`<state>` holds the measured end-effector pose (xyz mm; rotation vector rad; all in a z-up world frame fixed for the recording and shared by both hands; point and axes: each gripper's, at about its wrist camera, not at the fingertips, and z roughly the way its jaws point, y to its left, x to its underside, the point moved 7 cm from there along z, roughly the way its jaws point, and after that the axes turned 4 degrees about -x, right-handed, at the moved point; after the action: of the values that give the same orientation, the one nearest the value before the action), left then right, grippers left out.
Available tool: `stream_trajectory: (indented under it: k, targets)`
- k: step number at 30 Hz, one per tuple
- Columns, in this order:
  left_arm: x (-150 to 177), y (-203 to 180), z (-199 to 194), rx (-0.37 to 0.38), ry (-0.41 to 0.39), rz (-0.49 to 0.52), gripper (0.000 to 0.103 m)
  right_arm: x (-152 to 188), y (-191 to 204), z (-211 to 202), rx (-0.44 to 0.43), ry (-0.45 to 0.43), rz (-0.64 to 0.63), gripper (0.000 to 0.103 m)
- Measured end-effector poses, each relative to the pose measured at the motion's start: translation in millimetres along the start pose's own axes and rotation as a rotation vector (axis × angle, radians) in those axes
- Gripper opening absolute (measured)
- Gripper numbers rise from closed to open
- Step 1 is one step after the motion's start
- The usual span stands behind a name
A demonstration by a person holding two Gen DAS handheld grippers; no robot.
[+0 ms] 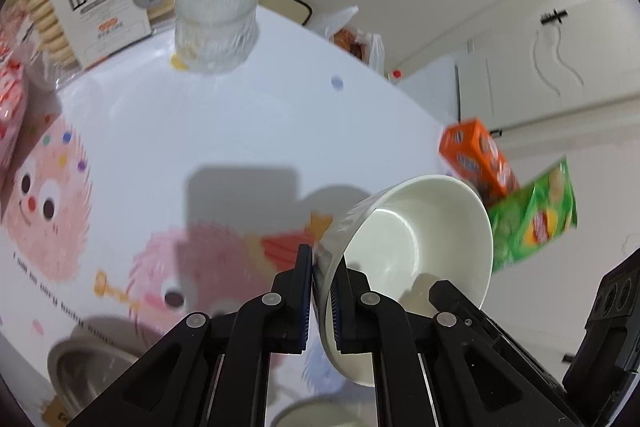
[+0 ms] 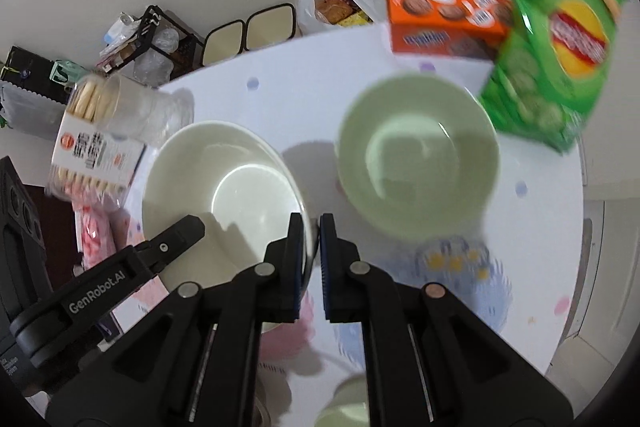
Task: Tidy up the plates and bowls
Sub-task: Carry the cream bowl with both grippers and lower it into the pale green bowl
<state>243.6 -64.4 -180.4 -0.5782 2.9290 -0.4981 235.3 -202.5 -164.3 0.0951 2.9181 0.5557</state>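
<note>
A round white table (image 2: pixel 304 95) printed with pink fuzzy cartoon monsters stands in a pale-walled room, where both the left gripper (image 1: pixel 320 291) and right gripper (image 2: pixel 311 259) are clamped on the white bowl (image 1: pixel 416 251), the pale green bowl (image 2: pixel 418 155) at two o'clock, "GenRobot.AI" on the left gripper's arm.
</note>
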Motion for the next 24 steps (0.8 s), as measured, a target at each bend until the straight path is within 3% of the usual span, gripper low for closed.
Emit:
stream_trajectory:
  k: [10,24]
  targets:
    - [88,-7,-9,-0.013,0.053,0.067,0.007,78,-36,-27,-0.001,0.015,0.041,0.009]
    - [181,-8,-19,-0.038,0.096,0.122,0.007,167,-72,-65,0.013,0.010,0.046,0.010]
